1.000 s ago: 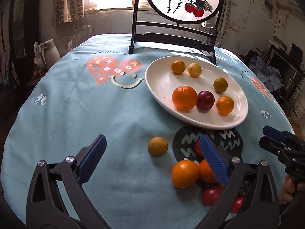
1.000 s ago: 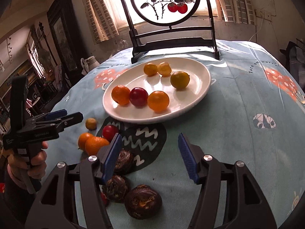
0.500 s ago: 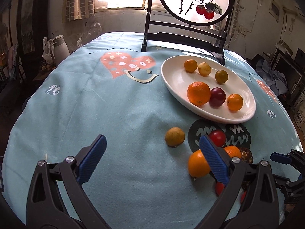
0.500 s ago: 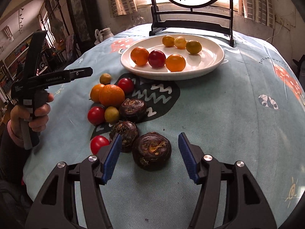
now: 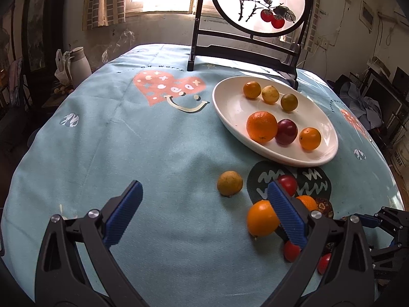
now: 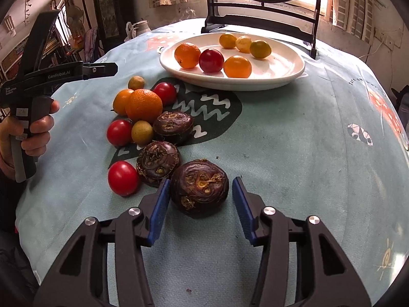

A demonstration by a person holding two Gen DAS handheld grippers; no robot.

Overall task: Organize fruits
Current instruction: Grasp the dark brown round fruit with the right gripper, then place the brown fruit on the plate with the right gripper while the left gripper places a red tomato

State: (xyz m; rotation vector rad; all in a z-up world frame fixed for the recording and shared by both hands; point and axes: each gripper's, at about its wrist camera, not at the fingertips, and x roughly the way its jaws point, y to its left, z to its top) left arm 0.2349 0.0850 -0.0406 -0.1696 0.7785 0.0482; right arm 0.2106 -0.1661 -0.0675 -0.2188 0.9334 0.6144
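Note:
A large dark brown water chestnut [image 6: 199,188] lies on the blue tablecloth between the jaws of my right gripper [image 6: 200,181]. The jaws are closing; the left pad is at its side and a gap shows at the right pad. Two more chestnuts [image 6: 157,162], red tomatoes [image 6: 122,177] and oranges [image 6: 143,105] lie in a loose cluster to the left. The white oval plate [image 6: 281,74] behind holds several fruits. My left gripper [image 5: 204,189] hangs open over bare cloth, left of an orange [image 5: 262,218] and a yellow-green fruit [image 5: 229,183].
A dark wooden stand with a round painted screen [image 5: 258,2] rises behind the plate. A person's hand [image 6: 35,130] holds the left gripper's handle at the table's left edge. A white jug [image 5: 76,65] stands beyond the table's far left side.
My right gripper has come down and forward over the fruit cluster until the big chestnut sits between its jaws, which have narrowed. The left gripper has stayed open and hardly moved.

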